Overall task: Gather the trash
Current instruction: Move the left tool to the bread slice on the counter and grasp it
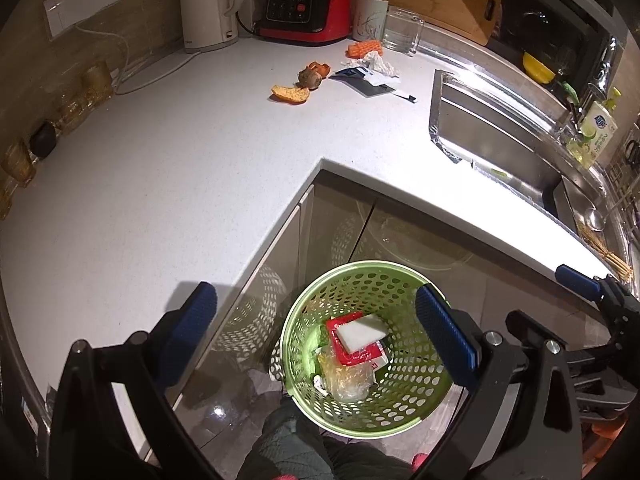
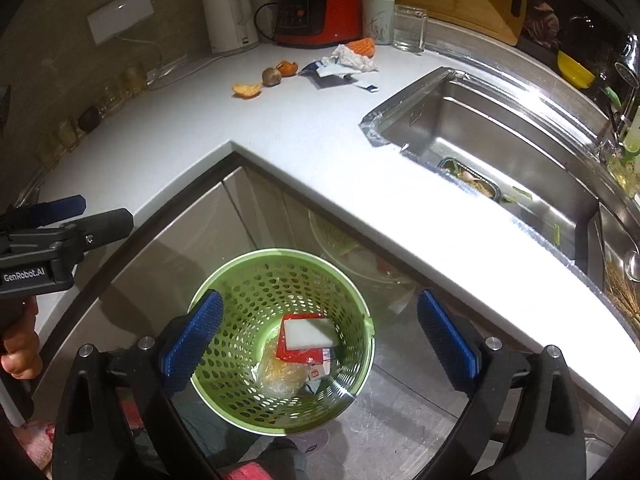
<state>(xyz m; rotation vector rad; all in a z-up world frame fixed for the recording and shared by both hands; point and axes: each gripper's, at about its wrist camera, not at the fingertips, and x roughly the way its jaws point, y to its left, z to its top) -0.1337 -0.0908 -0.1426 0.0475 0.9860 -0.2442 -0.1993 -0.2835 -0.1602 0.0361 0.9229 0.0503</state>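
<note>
A green perforated bin [image 1: 404, 280] stands on the floor below the counter corner; it also shows in the right wrist view [image 2: 280, 258]. Inside lie a red packet [image 1: 352, 354], a white block [image 2: 310, 332] and clear plastic wrap [image 2: 280, 376]. Both grippers hover above the bin, open and empty: left gripper [image 1: 316, 332], right gripper [image 2: 320, 336]. On the far counter lie orange peel [image 1: 290, 94], a brown fruit [image 1: 310, 78], a crumpled tissue [image 1: 378, 62], a dark wrapper [image 1: 360, 80] and an orange sponge [image 1: 364, 47].
A white kettle [image 1: 206, 4], red appliance [image 1: 308, 10], mug [image 1: 370, 18] and glass [image 1: 402, 30] stand at the back. A steel sink [image 2: 500, 152] with food scraps is on the right. Jars [image 1: 24, 160] line the left wall. Cabinet doors [image 1: 332, 216] stand behind the bin.
</note>
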